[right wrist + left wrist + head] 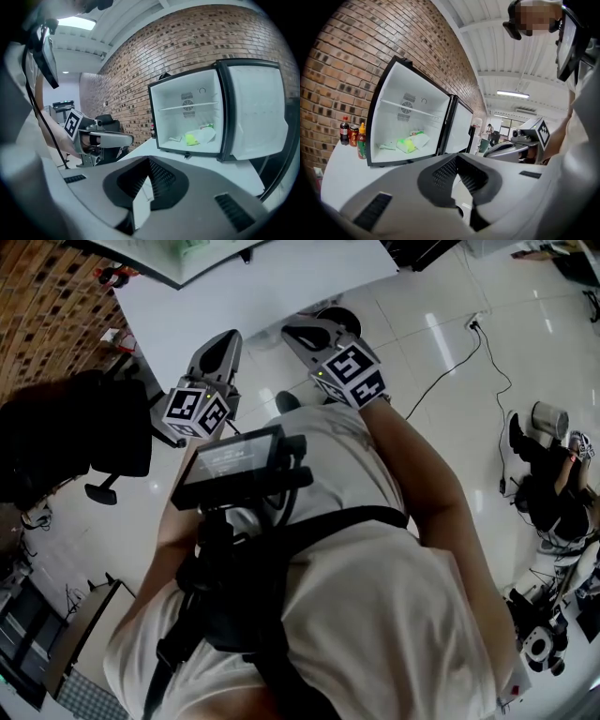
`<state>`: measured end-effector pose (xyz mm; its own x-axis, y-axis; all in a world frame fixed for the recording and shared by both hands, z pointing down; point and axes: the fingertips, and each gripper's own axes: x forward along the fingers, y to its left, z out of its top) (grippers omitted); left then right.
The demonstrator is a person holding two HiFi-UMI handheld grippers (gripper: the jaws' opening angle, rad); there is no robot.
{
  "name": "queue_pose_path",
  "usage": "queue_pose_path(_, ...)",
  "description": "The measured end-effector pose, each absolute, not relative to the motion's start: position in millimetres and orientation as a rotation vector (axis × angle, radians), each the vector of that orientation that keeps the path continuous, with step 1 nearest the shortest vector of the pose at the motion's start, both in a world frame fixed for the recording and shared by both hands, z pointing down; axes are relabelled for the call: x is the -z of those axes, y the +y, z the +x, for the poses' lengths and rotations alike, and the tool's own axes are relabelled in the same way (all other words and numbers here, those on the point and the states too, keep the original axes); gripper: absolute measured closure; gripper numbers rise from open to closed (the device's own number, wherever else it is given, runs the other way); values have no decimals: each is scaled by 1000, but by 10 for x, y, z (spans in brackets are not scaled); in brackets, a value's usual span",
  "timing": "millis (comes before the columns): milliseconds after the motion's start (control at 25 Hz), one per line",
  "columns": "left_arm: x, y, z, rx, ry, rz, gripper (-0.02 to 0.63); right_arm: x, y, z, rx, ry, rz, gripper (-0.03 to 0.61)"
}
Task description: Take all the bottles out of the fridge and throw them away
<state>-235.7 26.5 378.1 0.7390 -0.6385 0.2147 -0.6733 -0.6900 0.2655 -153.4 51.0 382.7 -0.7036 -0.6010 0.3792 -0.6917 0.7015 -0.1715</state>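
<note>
Left gripper view: I am holding the left tool [457, 164] closed on nothing, the right tool [149, 165] likewise, both facing the open fridge [393, 108].

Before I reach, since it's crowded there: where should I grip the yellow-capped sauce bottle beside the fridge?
Probably its upper body under the cap, coming from the front: the sauce bottle stands upright, with can and fridge close either side.
</note>
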Motion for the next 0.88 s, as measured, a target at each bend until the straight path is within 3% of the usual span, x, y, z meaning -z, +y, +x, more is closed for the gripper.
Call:
queue_pose_path(680, -3921, -550, -1104, -492, -1049, 2694, 601, -3903, -405, -392, -548, -2747, 1043, 575)
queue_pose_path(880, -3971, -895, -1024, -638, -1164, 2655, 601, -3934, -615, -277, -588, -2800, 967, 575)
